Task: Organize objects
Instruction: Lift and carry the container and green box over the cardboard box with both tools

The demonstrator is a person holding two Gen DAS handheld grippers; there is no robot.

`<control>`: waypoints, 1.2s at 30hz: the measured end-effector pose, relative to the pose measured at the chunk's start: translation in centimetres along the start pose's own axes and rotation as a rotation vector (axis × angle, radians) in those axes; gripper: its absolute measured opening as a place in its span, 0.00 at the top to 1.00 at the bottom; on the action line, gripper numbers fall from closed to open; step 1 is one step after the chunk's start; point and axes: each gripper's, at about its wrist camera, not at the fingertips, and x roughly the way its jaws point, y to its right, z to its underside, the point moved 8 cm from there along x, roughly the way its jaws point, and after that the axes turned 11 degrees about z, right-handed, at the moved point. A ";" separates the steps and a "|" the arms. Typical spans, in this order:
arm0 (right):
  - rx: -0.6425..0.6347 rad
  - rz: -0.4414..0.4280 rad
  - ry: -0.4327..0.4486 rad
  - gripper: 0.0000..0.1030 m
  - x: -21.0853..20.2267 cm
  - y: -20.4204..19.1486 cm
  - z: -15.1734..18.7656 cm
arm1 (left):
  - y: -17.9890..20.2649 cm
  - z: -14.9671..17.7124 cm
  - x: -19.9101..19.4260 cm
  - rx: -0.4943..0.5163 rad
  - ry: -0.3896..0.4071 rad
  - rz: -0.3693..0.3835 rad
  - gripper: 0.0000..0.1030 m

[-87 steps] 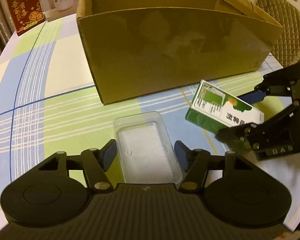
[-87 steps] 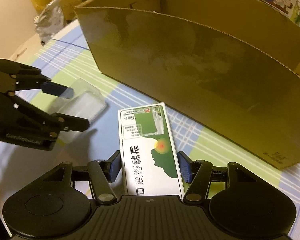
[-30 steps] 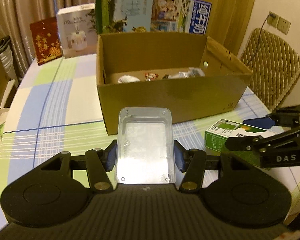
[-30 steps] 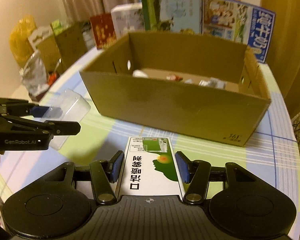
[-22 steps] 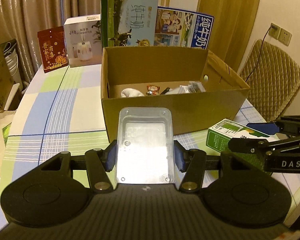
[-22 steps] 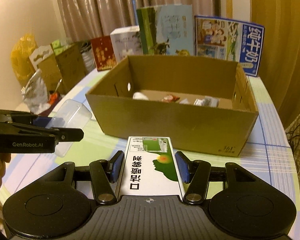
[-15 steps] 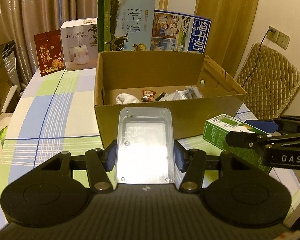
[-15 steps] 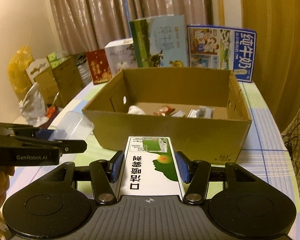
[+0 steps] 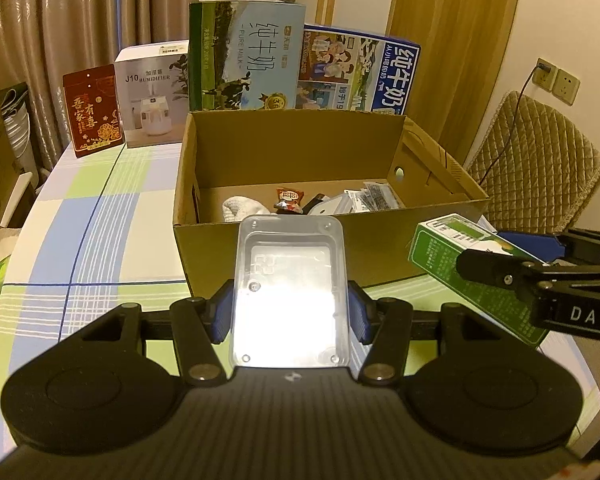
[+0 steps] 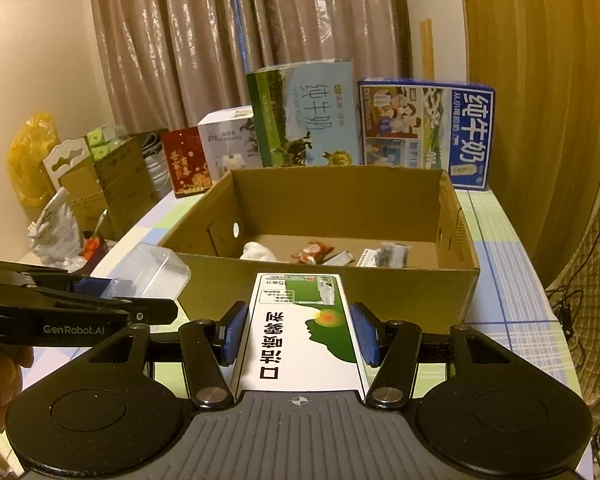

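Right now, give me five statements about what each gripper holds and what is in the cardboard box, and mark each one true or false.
1. The left gripper is shut on a clear plastic container. True.
2. The right gripper is open with nothing between its fingers. False: it is shut on a green and white medicine box.
3. The cardboard box has nothing in it. False: a white cloth, a small red snack packet and other small items lie on its floor.
4. Both held items are raised above the tablecloth, on the near side of the cardboard box. True.
5. The clear plastic container is full of food. False: it looks empty.
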 end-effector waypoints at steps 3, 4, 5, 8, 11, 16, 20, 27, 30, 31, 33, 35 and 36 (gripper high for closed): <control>0.000 -0.002 0.003 0.49 0.0 0.0 0.0 | 0.1 -0.1 0.1 0.002 0.003 0.003 0.51; 0.000 -0.001 0.004 0.49 0.1 0.0 0.0 | 0.2 -0.1 0.1 0.002 0.003 0.003 0.51; 0.003 0.000 0.009 0.49 0.0 0.1 -0.1 | 0.3 -0.1 0.1 0.002 0.004 0.004 0.51; 0.007 0.008 0.020 0.49 -0.1 0.3 -0.3 | 0.4 -0.3 0.1 0.001 0.007 0.006 0.51; 0.002 0.023 0.040 0.49 -0.3 0.4 -0.6 | 0.5 -0.3 0.0 0.000 0.010 0.007 0.51; 0.021 0.034 0.049 0.49 -0.3 0.8 -0.9 | 0.5 -0.4 0.0 -0.001 0.014 0.007 0.51; 0.030 0.038 0.052 0.49 -0.3 1.0 -1.2 | 0.8 -0.5 0.1 0.006 0.016 0.010 0.51; 0.061 0.049 0.085 0.49 -0.5 1.5 -2.4 | 0.6 -1.5 0.4 0.011 0.030 0.009 0.51; 0.061 0.057 0.101 0.49 -0.1 1.6 -3.4 | 0.4 -2.2 0.7 0.008 0.040 0.001 0.51; 0.061 0.059 0.107 0.49 0.0 1.6 -3.6 | 0.3 -2.5 0.8 0.008 0.045 -0.002 0.51; 0.072 0.066 0.121 0.49 0.3 2.0 -4.3 | 0.1 -3.1 1.0 0.005 0.052 -0.005 0.51; 0.091 0.071 0.123 0.49 0.7 2.3 -4.8 | 0.0 -3.8 1.3 0.009 0.059 -0.009 0.51; 0.103 0.075 0.122 0.49 1.0 2.5 -5.1 | -0.1 -4.1 1.5 0.012 0.062 -0.013 0.51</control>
